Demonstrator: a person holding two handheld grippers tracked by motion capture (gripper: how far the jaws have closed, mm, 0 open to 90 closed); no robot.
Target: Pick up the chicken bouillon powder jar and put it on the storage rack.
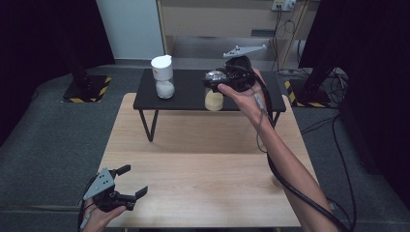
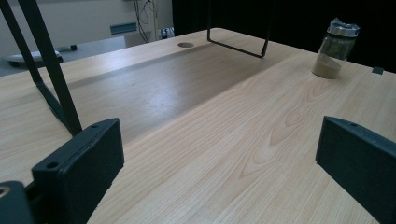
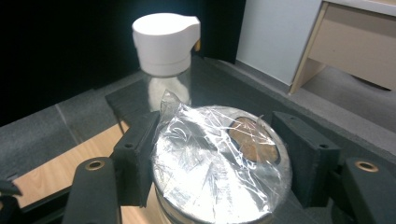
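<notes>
I am holding my left claw (image 1: 126, 186) low at the near left corner, gripped in my left hand (image 1: 99, 215), with its jaws spreading wide apart and pointing toward the right. I am stretching my right forearm (image 1: 290, 164) far forward, wrist bent, with my right hand (image 1: 246, 94) wrapping the right claw (image 1: 217, 82). In the right gripper view its jaws are standing close against what sits between them.

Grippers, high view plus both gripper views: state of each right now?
Left gripper: open, holding nothing, low over the wooden table.
Right gripper: fingers closed around the foil-topped jar on the black shelf.
</notes>
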